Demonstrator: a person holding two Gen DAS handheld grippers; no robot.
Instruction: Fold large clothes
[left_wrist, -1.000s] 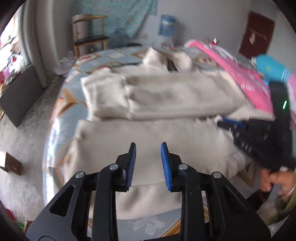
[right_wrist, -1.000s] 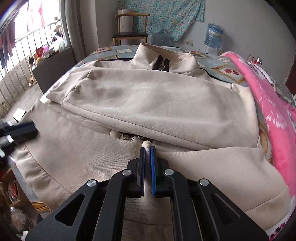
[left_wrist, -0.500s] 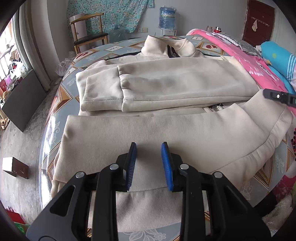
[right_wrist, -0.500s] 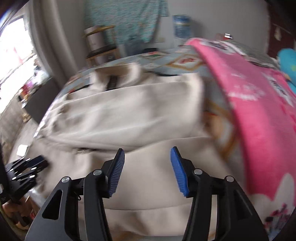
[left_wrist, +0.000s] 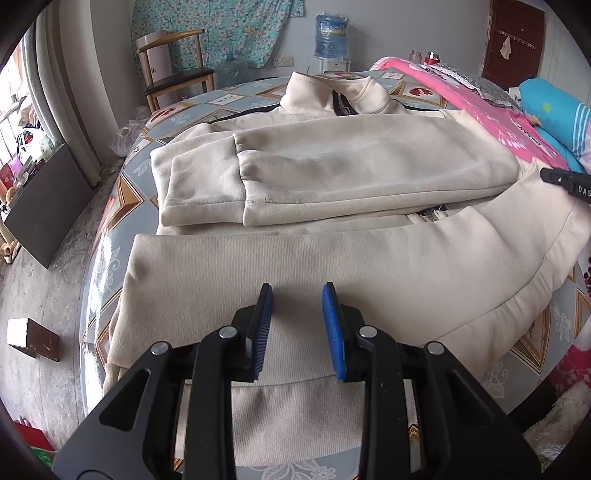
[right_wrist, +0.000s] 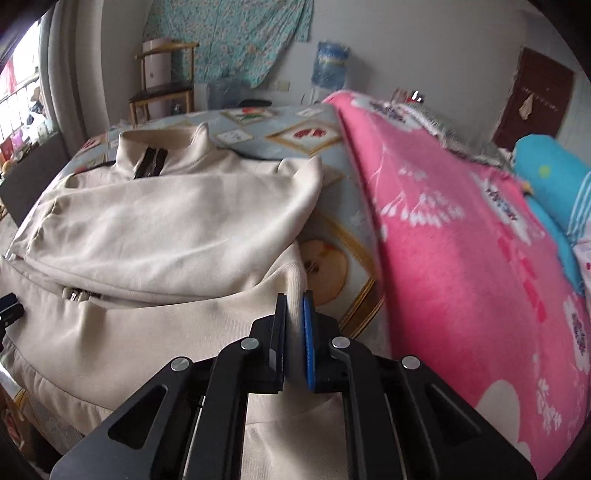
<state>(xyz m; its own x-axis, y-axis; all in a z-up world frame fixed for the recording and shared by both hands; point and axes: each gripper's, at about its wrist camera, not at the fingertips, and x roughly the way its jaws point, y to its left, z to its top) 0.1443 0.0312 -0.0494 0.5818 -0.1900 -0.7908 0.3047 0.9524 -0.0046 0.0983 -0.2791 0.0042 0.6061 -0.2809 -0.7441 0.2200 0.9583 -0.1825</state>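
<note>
Beige: one jacket (left_wrist: 332, 258), right gripper (right_wrist: 294, 332) closing on its hem, left gripper (left_wrist: 297, 328) apart.

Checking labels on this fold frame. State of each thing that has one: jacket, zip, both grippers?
beige jacket: flat on the bed, both sleeves folded across the chest
collar zip: open at the neck
left gripper: open, above the hem, gripping nothing
right gripper: jaws closing, pinching the jacket's right edge
pink blanket: spread beside the jacket
</note>
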